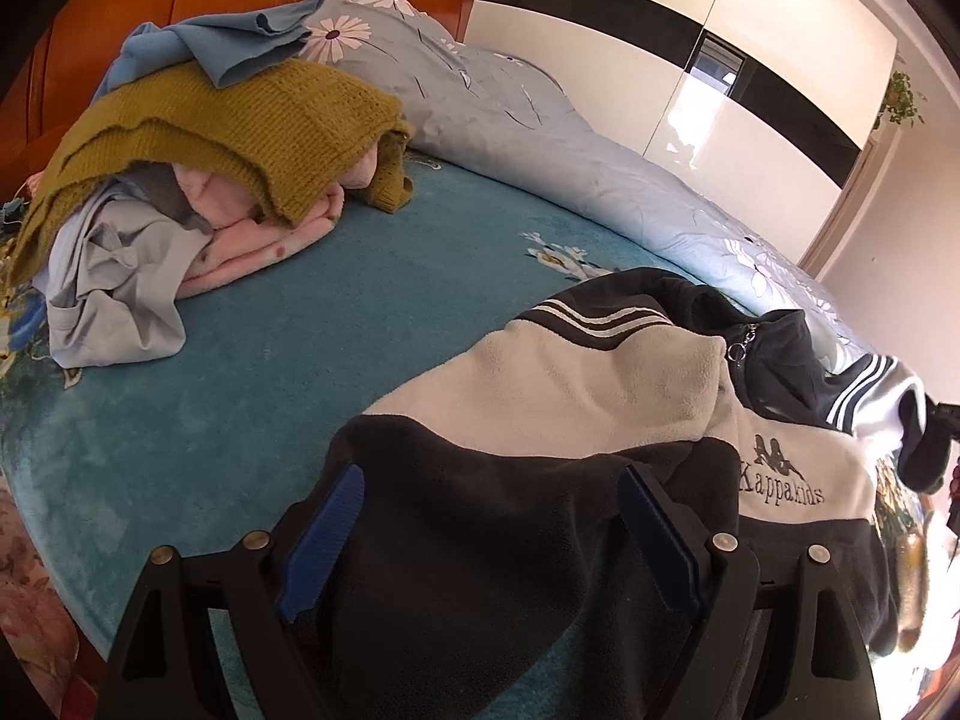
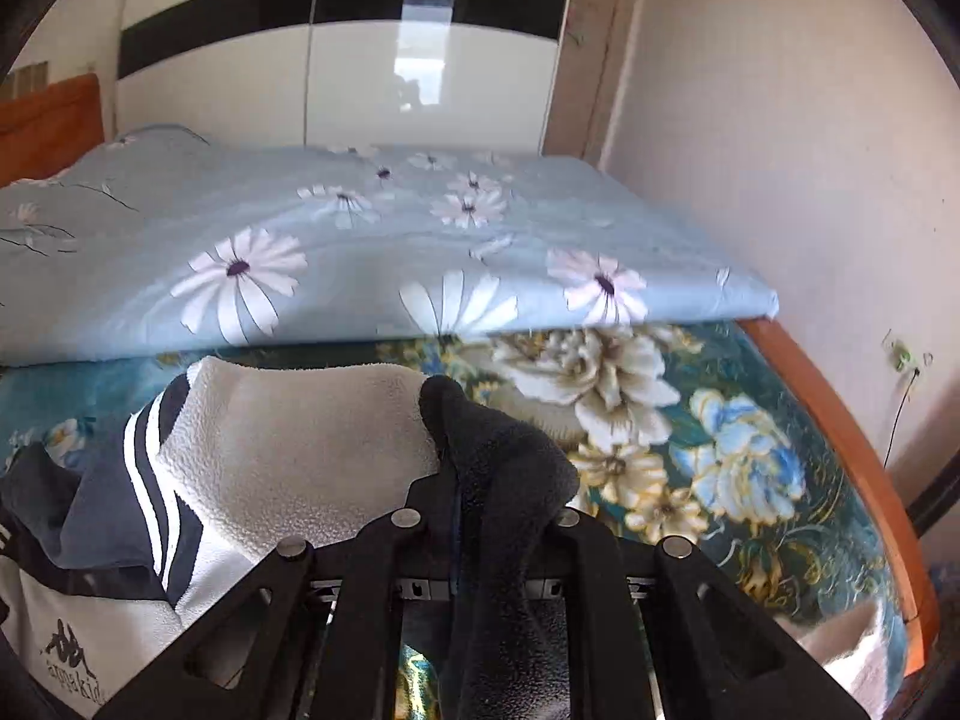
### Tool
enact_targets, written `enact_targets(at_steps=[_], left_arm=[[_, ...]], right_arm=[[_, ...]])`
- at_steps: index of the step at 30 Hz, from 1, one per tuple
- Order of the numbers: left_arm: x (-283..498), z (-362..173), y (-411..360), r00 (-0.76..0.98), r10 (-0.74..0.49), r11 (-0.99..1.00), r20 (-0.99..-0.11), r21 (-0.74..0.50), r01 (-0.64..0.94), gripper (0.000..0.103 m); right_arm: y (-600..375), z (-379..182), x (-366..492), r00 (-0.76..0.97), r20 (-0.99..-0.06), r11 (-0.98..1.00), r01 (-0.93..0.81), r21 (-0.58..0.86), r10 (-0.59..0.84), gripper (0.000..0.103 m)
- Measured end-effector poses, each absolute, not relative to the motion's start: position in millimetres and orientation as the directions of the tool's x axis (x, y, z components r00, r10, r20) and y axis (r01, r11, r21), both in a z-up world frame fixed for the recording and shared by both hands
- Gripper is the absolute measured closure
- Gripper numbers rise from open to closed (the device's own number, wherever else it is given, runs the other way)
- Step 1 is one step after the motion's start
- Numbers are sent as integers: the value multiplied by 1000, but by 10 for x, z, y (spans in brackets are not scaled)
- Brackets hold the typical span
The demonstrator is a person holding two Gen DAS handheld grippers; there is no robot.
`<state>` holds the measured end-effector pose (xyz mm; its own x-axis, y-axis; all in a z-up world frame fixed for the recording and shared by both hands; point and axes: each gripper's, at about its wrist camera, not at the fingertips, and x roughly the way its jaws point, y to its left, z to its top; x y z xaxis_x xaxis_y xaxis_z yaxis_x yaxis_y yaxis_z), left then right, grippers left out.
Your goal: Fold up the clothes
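A black and cream fleece jacket (image 1: 570, 396) with a Kappa Kids logo lies on the teal bed cover. In the left wrist view my left gripper (image 1: 489, 516) is open, its blue pads (image 1: 327, 531) wide apart over the jacket's dark sleeve or hem. In the right wrist view my right gripper (image 2: 489, 468) is shut on a dark fold of the same jacket (image 2: 504, 450), with the cream sleeve (image 2: 300, 438) draped to the left. The right gripper's fingertips are hidden by the cloth.
A pile of unfolded clothes (image 1: 198, 180), with an olive knit sweater on top, lies at the far left near the wooden headboard (image 1: 120, 12). A folded light blue daisy quilt (image 2: 372, 240) runs along the far side. The bed's wooden edge (image 2: 852, 444) is at the right.
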<state>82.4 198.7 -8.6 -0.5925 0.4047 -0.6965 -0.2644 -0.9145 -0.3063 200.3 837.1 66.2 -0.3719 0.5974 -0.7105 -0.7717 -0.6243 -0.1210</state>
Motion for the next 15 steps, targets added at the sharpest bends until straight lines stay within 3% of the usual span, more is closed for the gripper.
enact_targets(at_steps=[7, 10, 12, 15], left_arm=[[692, -194, 1899, -582, 374, -927, -722, -274, -255, 14], [665, -249, 1806, -582, 366, -930, -726, -283, -232, 14], [653, -295, 1724, -579, 361, -932, -731, -296, -208, 14], [658, -353, 1628, -575, 352, -935, -739, -306, -179, 14]], right_arm=[[8442, 250, 2214, -375, -768, -582, -813, 4, 519, 88], [8318, 490, 2344, -458, -745, -612, -786, 85, 486, 71], [8167, 663, 2429, -508, -715, -648, -755, 101, 481, 56], [7902, 847, 2551, -566, -672, -695, -711, 104, 478, 41]])
